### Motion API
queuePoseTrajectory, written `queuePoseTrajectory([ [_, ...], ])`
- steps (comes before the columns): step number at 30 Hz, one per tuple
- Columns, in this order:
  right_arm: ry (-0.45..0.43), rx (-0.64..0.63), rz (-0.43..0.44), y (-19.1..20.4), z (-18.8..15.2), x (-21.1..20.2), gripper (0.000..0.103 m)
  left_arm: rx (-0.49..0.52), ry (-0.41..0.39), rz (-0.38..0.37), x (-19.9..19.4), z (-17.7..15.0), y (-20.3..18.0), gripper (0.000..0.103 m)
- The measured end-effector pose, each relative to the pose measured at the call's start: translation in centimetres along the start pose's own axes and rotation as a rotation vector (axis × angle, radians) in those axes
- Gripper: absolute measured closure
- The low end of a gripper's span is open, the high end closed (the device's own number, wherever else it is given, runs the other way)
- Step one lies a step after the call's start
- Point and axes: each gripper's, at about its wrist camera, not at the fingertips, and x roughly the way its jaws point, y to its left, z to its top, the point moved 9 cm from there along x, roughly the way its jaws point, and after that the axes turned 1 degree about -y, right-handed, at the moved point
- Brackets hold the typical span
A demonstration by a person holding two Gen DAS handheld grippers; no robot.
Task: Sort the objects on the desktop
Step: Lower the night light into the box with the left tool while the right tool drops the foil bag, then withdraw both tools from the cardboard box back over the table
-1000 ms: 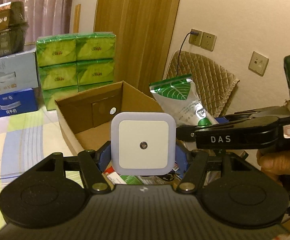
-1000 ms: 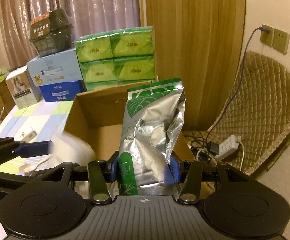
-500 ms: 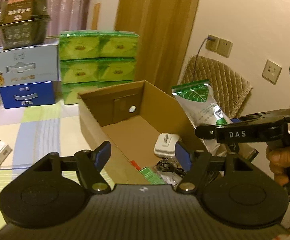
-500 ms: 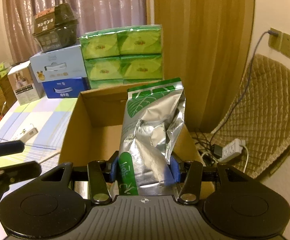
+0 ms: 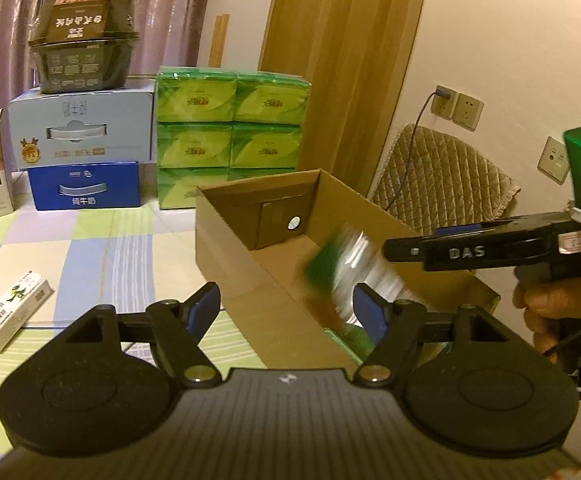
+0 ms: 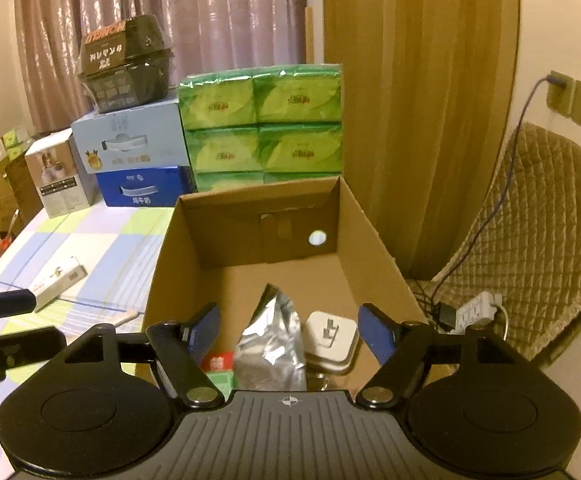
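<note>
While gaping wide over the near end of the cardboard box [image 6: 374,240], right gripper [image 6: 290,330] with nothing between the blue pads [image 6: 376,334], jaws just opened. Directly below, inside the box: silver foil pouch [image 6: 272,344], let go, leaning against a white plug-in night light [image 6: 332,340] lying face down, prongs up. Beside the pouch, something red and something green, too hidden to name. In the left wrist view, pouch only a green and silver blur above the box floor. Left gripper [image 5: 286,310] likewise spread and empty, jaws just opened, held over the near left wall of the box and the checked tablecloth [image 5: 90,248]. Further left on the cloth, a small white carton [image 5: 14,314] lying flat. Past the far end of the box, stacked green tissue packs [image 6: 262,128]; left of them, a pale blue case on a dark blue one [image 6: 142,192], a black package [image 6: 126,66] on top. At the back, curtains [image 6: 218,12]; to the right, a quilted chair [image 6: 530,248].
</note>
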Motion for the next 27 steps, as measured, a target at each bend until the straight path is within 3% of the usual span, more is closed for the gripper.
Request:
queuePoseTrajectory([
  [7,-0.018,0.038,0.017,2.2,-1.4,-2.6,0.018,-0.026,0.003,0.03,-1.2,-0.9,1.9,0.03],
  [16,-0.022,0.036,0.058,7.5,-2.3,-5.8,0.003,-0.052,-0.009,0.081,-4.9,-2.2,4.7,0.019],
  [27,-0.033,0.018,0.128,14.4,-3.4,-8.5,0.002,-0.048,-0.018,0.175,-10.5,-3.8,9.2,0.001],
])
